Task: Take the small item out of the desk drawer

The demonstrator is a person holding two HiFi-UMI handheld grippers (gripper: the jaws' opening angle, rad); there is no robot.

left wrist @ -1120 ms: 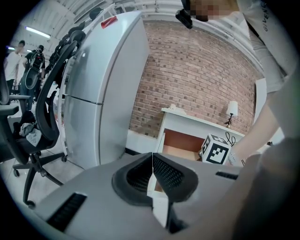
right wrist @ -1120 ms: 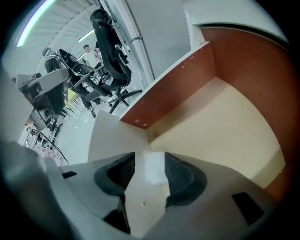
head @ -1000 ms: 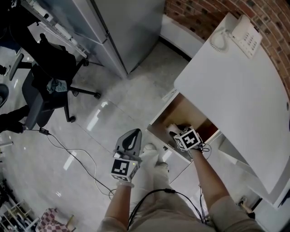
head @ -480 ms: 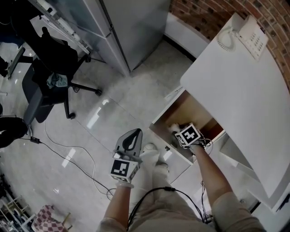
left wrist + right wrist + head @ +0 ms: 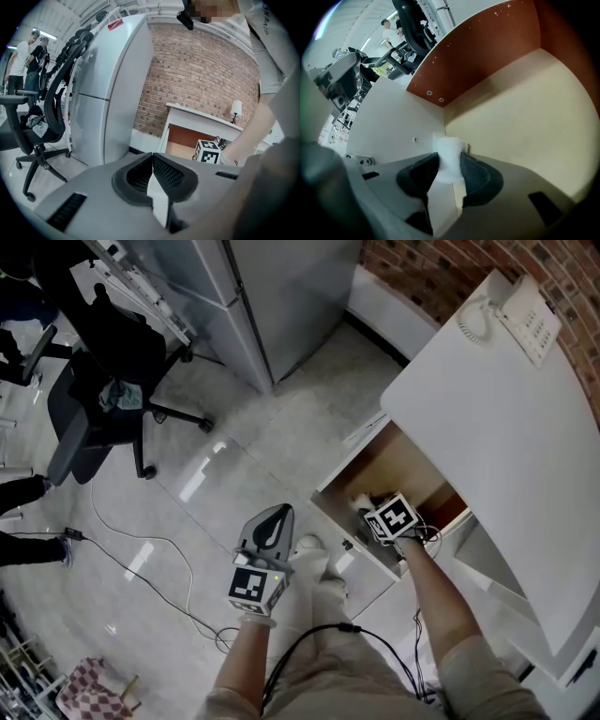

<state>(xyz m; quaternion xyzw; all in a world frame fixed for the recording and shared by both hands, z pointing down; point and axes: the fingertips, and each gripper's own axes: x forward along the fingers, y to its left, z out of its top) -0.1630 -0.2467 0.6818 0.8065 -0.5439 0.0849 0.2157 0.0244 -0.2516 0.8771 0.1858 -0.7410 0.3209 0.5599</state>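
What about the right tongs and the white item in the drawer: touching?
Touching. Right gripper view: the right tongs, just closing, press both pads on the white item.

White desk [image 5: 506,427], telephone [image 5: 527,319] on top

A glossy, pale tiled floor [image 5: 234,456] lay beneath the left tool [image 5: 273,514], catching bright streaks of overhead light. Ahead of that tool stood a tall grey cabinet [image 5: 281,296] near a red brick wall [image 5: 441,268], with a black office chair [image 5: 94,399] farther off to the tool's left. To its right, a white tabletop [image 5: 506,427] carried a white telephone [image 5: 516,320] at the wall end.
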